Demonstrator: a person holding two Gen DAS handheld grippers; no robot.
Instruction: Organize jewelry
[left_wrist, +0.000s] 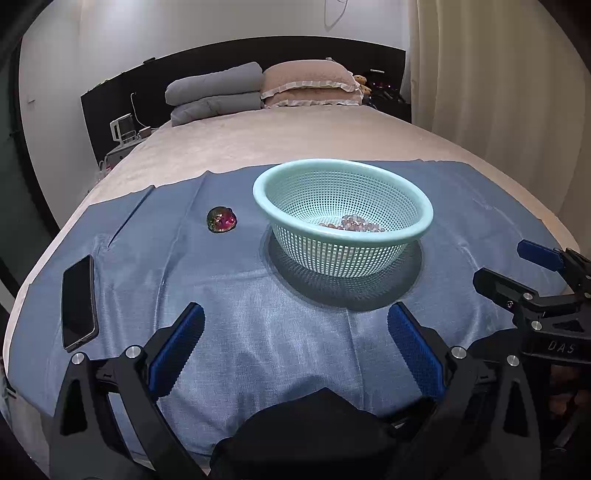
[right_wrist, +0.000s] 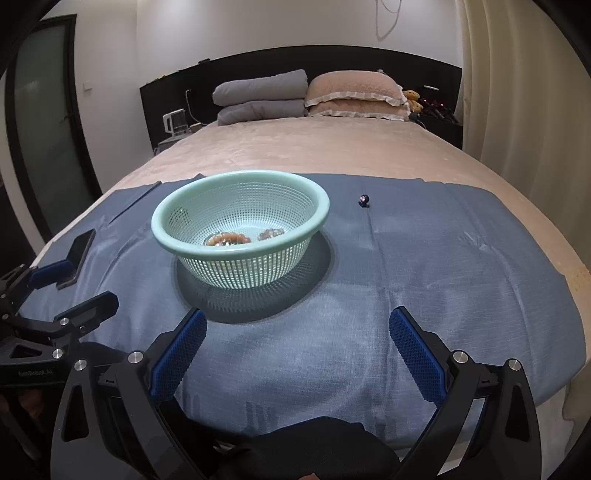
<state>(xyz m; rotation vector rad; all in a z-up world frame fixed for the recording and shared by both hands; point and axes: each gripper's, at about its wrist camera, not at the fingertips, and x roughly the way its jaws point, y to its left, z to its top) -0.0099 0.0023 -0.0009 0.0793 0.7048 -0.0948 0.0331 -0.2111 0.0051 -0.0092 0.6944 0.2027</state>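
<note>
Phone (left_wrist: 79, 302) lies left, basket (left_wrist: 343, 218) of beads (left_wrist: 354, 223) ahead of both wide, empty grippers, left gripper (left_wrist: 295, 332) and right gripper (right_wrist: 297, 334).

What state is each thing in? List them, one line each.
left gripper: open, empty, above the blue cloth.
right gripper: open, empty.
basket: upright, holds beaded jewelry.
red bead piece: on the cloth, outside the basket.
small blue piece: on the cloth, outside the basket.
phone: flat, screen dark.
</note>
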